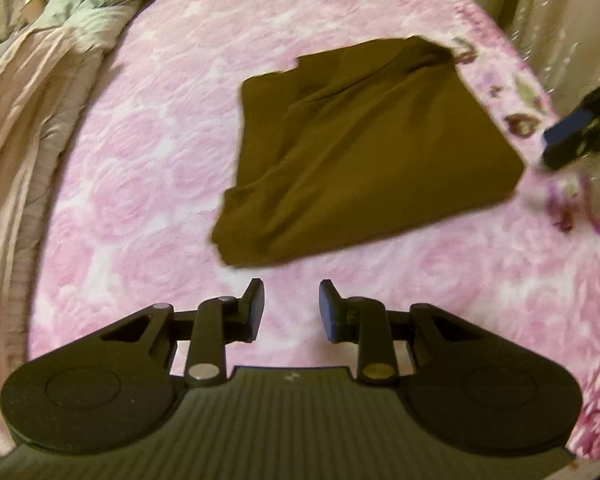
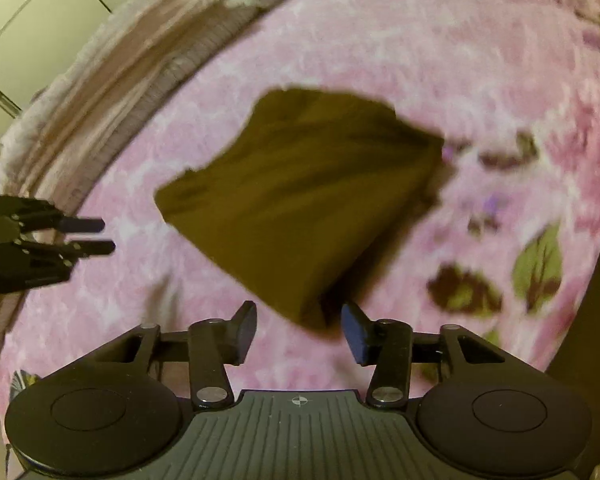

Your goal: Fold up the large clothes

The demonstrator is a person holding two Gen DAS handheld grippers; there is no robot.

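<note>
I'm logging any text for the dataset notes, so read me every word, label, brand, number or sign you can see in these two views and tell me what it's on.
No readable text in either view.
Right gripper body: a small round crosshair mark, a symbol only, no letters.
Left gripper body: tiny pale specks, too small to read.
Brown folded garment: no label or print showing.
Pink floral bedspread: pattern only.

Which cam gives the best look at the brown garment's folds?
Left wrist: the brown garment is sharper there, layered edges and creases readable, whole outline in frame. Right wrist shows it whole too, but motion-blurred, folds smeared.
</note>
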